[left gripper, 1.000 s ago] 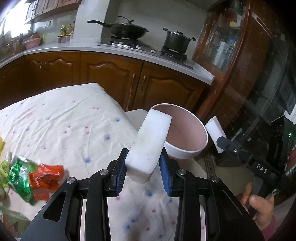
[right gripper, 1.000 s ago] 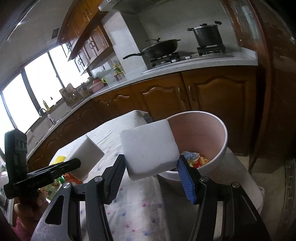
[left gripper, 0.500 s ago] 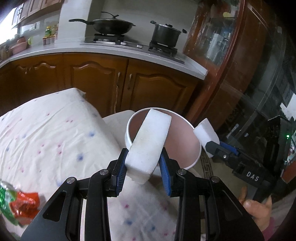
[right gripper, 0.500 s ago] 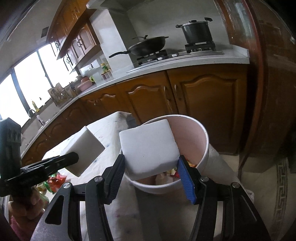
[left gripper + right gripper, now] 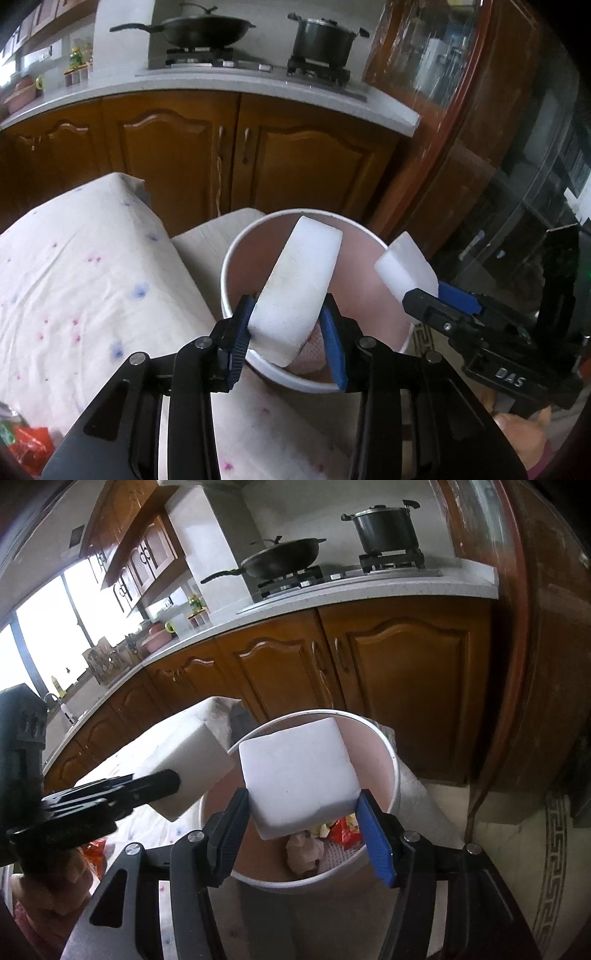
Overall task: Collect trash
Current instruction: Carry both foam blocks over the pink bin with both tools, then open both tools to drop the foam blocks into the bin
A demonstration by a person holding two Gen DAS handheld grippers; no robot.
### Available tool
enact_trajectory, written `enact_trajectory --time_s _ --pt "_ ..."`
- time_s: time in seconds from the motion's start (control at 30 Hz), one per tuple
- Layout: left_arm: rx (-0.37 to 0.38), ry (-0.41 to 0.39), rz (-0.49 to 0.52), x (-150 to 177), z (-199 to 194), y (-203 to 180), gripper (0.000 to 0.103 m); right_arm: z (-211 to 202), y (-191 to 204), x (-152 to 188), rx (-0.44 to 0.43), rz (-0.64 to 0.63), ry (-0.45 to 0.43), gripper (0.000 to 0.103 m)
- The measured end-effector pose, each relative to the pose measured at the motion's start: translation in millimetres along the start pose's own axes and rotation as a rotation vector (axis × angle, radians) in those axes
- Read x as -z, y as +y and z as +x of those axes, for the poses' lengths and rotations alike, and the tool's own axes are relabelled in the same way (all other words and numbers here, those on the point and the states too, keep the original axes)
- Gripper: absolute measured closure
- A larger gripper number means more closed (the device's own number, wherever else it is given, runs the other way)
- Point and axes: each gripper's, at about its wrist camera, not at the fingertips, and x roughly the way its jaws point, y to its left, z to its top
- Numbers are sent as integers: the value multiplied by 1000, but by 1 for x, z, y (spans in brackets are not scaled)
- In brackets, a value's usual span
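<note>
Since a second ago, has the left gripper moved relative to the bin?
Yes. The left gripper, with its white foam block, has moved from the tablecloth side to over the bin, and its jaws are opening.

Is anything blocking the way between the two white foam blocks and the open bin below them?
Nothing visible does. The left gripper has its foam block over the bin mouth, jaws opening. The right gripper has its block above the same opening, jaws also opening. Only trash lies at the bottom.
</note>
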Motion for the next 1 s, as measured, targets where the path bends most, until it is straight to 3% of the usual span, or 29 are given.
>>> enact_trajectory --time_s 0.1,0.17,0.53,1.0 --pt "-6 12 -14 0 7 2 61 4 -6 -2 -21 25 11 30" --pt "-4 15 -31 2 8 5 54 4 -9 -2 -16 31 7 29" --pt "-13 -17 -52 14 -11 16 45 -10 -11 4 -42 89 -30 16" --pt "-20 -55 -95 44 -54 34 42 -33 17 13 -104 89 -69 15"
